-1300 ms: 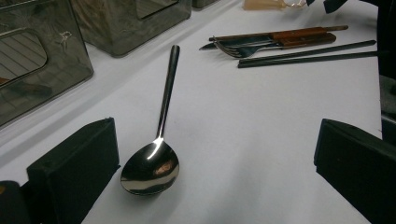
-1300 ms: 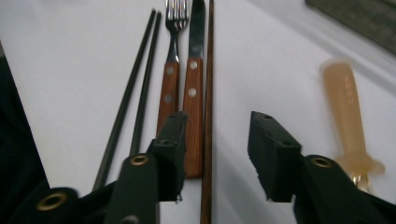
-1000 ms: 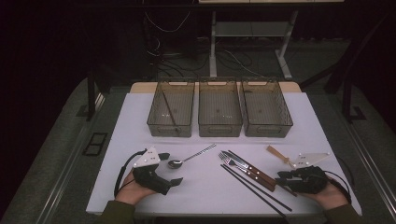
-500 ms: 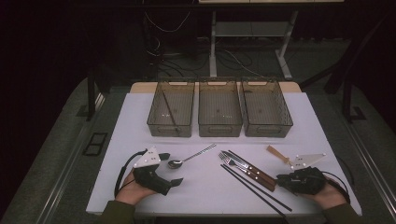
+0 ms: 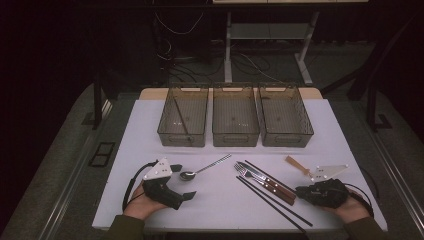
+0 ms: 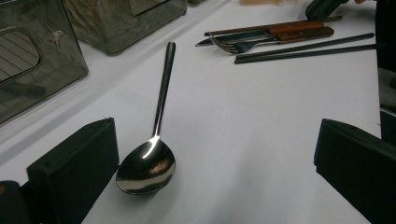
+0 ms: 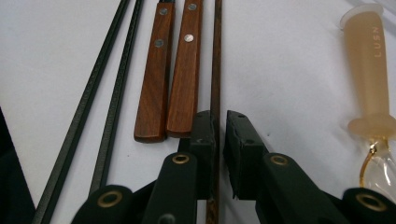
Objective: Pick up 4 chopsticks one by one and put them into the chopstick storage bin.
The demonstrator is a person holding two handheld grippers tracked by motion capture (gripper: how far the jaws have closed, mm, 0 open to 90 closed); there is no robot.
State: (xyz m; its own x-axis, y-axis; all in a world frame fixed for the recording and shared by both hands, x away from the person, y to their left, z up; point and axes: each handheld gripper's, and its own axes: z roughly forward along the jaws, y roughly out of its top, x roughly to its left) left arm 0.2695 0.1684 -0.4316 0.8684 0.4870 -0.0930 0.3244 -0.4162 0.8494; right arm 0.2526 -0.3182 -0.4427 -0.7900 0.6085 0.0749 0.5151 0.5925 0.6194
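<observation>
Brown chopstick (image 5: pixel 265 171) is the piece in hand, and in the high view it lies flat on the white desk (image 5: pixel 220 210), just on the far side of the pair of wooden handles (image 5: pixel 277 189). Its near end reaches the right gripper (image 5: pixel 300 190). The left gripper (image 5: pixel 185 182) rests well to the left of those handles, with a spoon (image 5: pixel 189 175) at its tips.

In the left gripper view the fingers (image 6: pixel 74 158) stand wide apart and grasp nothing. The spoon (image 6: pixel 149 163) lies between them, its bowl close to one finger. The chopstick (image 6: pixel 233 31) shows far off, beyond the wooden handles (image 6: pixel 299 29).

In the right gripper view the chopstick (image 7: pixel 216 56) runs straight between the fingers (image 7: pixel 203 135) of the right gripper (image 7: pixel 220 122), touching or almost touching the side of the wooden handles (image 7: pixel 184 70). The jaws have just been closing. One finger is against the stick, while a thin gap remains at the other, so it is not clamped yet.

The stick looks light, stiff, thin and rather smooth. It will probably roll or pivot if it is held at the very end. A hold a little further up from the end seems safer, with the fingers flat on both sides. The neighbouring handle is very close and could be dragged along.
</observation>
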